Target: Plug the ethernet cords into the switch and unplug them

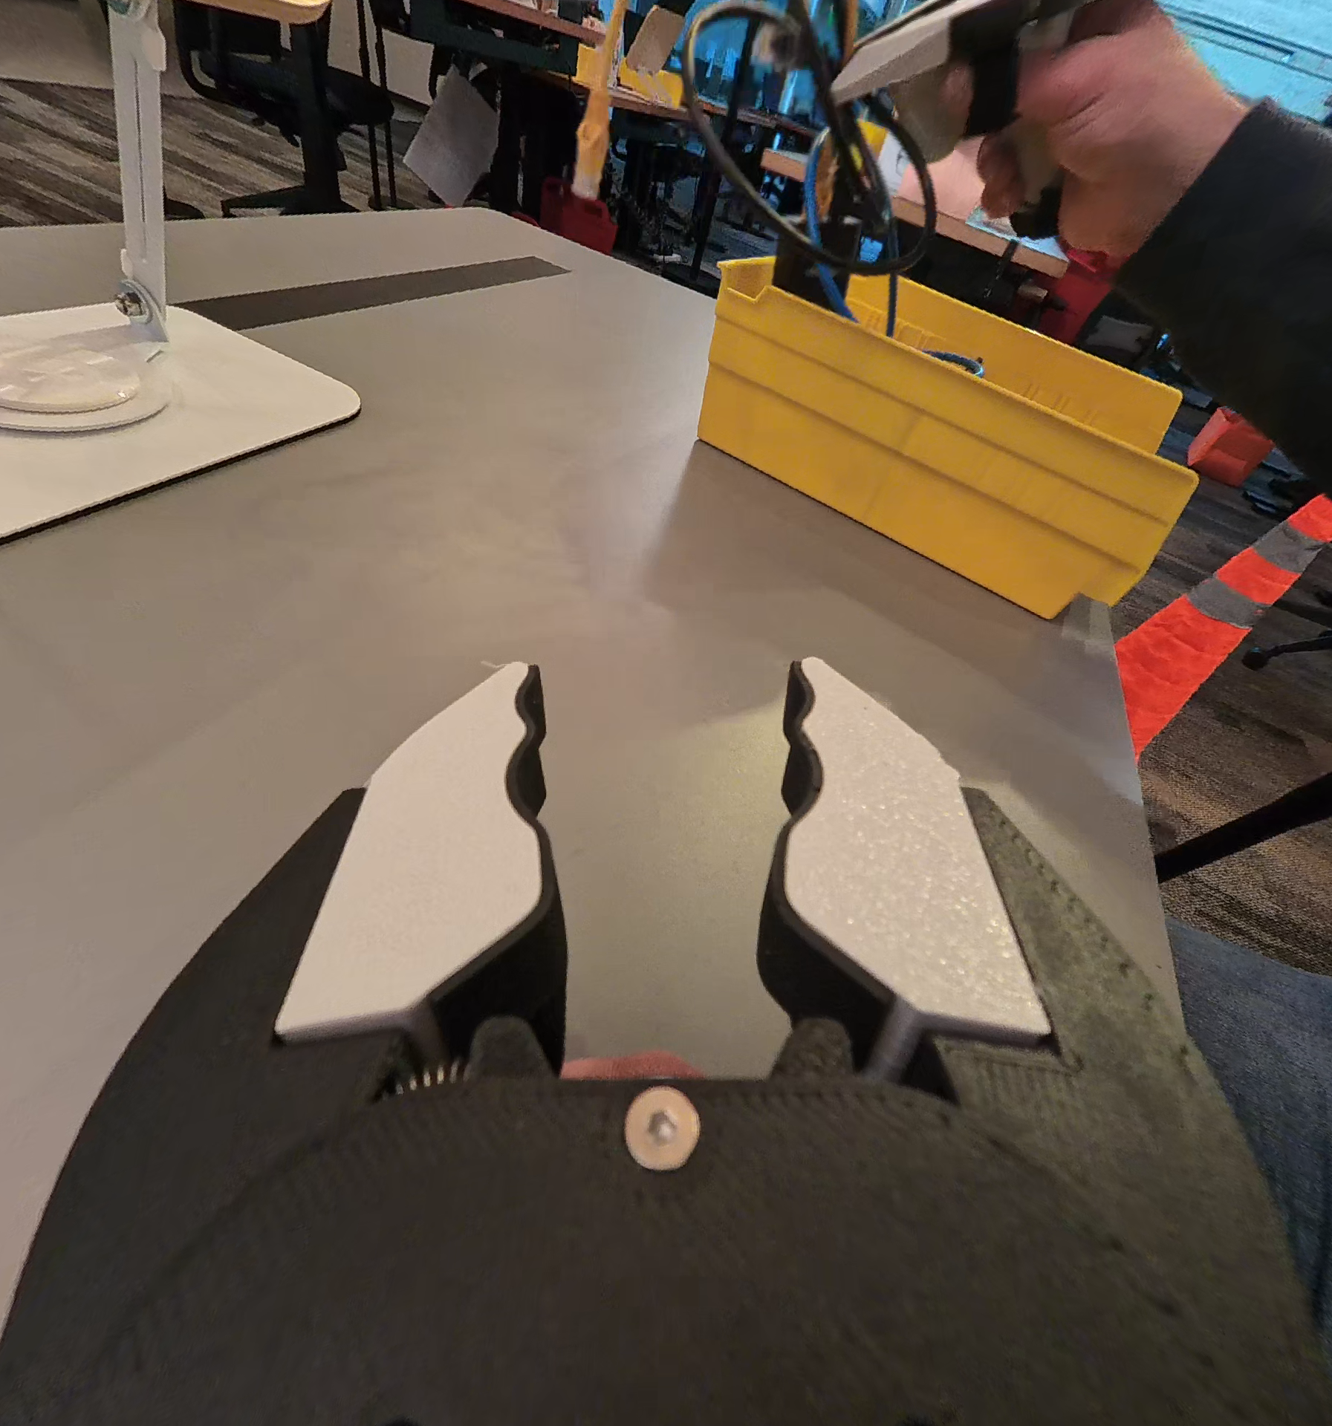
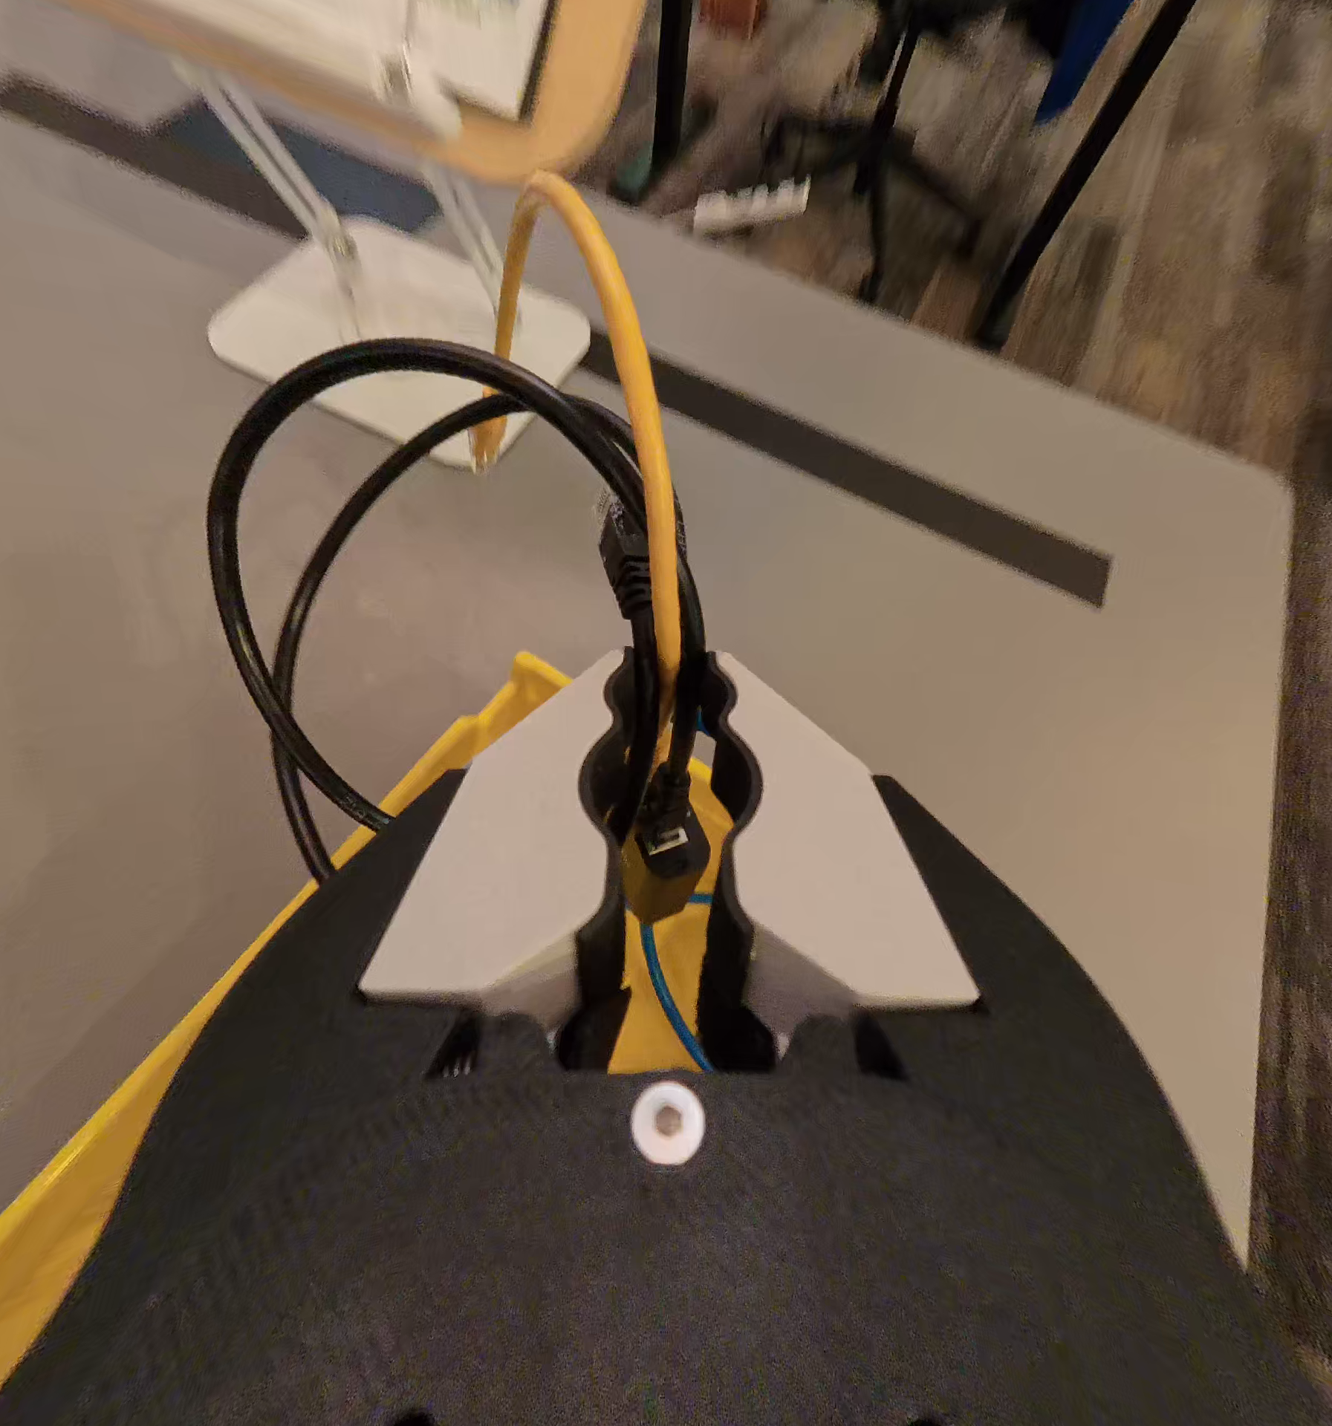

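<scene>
In the right wrist view my right gripper (image 2: 666, 664) is shut on a bundle of ethernet cords: a looped black cord (image 2: 261, 494) and a yellow cord (image 2: 624, 324) that arches up and forward. A blue cord (image 2: 659, 980) hangs below the fingers into the yellow bin (image 2: 323, 895). In the left wrist view the right gripper (image 1: 917, 46) shows at the top right, held by a hand above the yellow bin (image 1: 925, 455), with the black cord (image 1: 732, 154), yellow cord (image 1: 593, 131) and blue cord (image 1: 832, 278) dangling. My left gripper (image 1: 666, 679) is open and empty over the grey table (image 1: 454, 501). No switch is in view.
A white stand with a flat base (image 1: 107, 417) sits at the table's left; it also shows in the right wrist view (image 2: 408, 332). A dark strip (image 1: 369, 293) runs across the table. The table's right edge drops to carpet with an orange cone (image 1: 1218, 609). Desks and chairs stand behind. Some 40 centimetres of space lies between my two pairs of fingers. The flat base (image 1: 107, 417) lies around 30 centimetres away from my left fingertips.
</scene>
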The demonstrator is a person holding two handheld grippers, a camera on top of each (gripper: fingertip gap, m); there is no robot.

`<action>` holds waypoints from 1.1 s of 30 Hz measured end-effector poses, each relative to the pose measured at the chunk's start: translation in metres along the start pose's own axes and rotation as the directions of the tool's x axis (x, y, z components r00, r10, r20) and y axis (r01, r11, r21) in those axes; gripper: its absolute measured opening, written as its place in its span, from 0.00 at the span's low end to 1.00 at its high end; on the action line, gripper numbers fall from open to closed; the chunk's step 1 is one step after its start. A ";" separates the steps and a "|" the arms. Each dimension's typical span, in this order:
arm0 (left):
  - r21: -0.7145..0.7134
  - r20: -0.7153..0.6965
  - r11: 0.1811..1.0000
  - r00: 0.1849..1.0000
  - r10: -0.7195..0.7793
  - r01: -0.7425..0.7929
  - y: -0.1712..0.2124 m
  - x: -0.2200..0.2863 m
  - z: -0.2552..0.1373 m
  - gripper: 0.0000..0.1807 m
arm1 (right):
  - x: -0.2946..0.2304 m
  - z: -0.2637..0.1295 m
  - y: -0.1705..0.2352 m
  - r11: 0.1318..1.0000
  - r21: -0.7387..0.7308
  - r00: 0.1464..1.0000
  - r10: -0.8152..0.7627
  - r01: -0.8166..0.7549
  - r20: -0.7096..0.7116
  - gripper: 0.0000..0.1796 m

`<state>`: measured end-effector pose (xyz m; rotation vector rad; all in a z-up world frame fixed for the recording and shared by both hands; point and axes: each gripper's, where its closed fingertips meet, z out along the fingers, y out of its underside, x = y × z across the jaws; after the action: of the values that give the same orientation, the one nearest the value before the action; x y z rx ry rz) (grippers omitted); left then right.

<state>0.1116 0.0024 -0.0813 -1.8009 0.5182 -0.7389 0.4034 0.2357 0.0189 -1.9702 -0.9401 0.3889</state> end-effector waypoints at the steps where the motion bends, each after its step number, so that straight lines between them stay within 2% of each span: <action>1: -0.001 -0.001 1.000 1.000 -0.001 0.001 0.000 0.000 0.000 0.33 | 0.003 -0.009 -0.006 0.997 0.072 1.000 0.014 -0.013 -0.013 0.08; 3: -0.003 -0.001 1.000 1.000 0.001 -0.001 0.000 0.000 0.001 0.33 | 0.016 -0.028 -0.011 0.983 0.175 0.995 0.071 -0.058 -0.070 0.08; 6: -0.006 -0.001 1.000 1.000 0.005 -0.005 0.001 0.002 0.002 0.33 | 0.029 -0.043 -0.001 0.970 0.236 0.982 0.096 -0.056 -0.163 0.08; 11: -0.017 0.003 1.000 1.000 0.020 -0.020 0.002 0.005 0.003 0.33 | 0.036 -0.042 0.028 0.960 0.272 0.970 0.126 -0.067 -0.208 0.08; 16: -0.024 0.008 0.999 1.000 0.026 -0.026 0.003 0.006 0.004 0.33 | 0.034 -0.042 0.034 0.959 0.284 0.965 0.080 -0.006 -0.249 0.08; 21: -0.032 0.010 0.999 0.999 0.037 -0.037 0.004 0.008 0.006 0.33 | 0.028 -0.046 0.045 0.979 0.182 0.950 -0.031 0.092 -0.310 0.08; 27: -0.039 0.007 0.998 0.999 0.048 -0.048 0.005 0.011 0.007 0.33 | 0.025 -0.052 0.071 0.990 -0.037 0.919 -0.142 0.138 -0.368 0.08; 33: -0.044 0.007 0.997 0.998 0.058 -0.058 0.006 0.014 0.006 0.33 | 0.029 -0.057 0.085 0.943 -0.252 0.853 -0.308 0.217 -0.421 0.09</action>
<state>0.1261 -0.0048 -0.0852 -1.8208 0.5831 -0.6849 0.4951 0.1969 -0.0173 -1.9448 -0.9447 -0.3295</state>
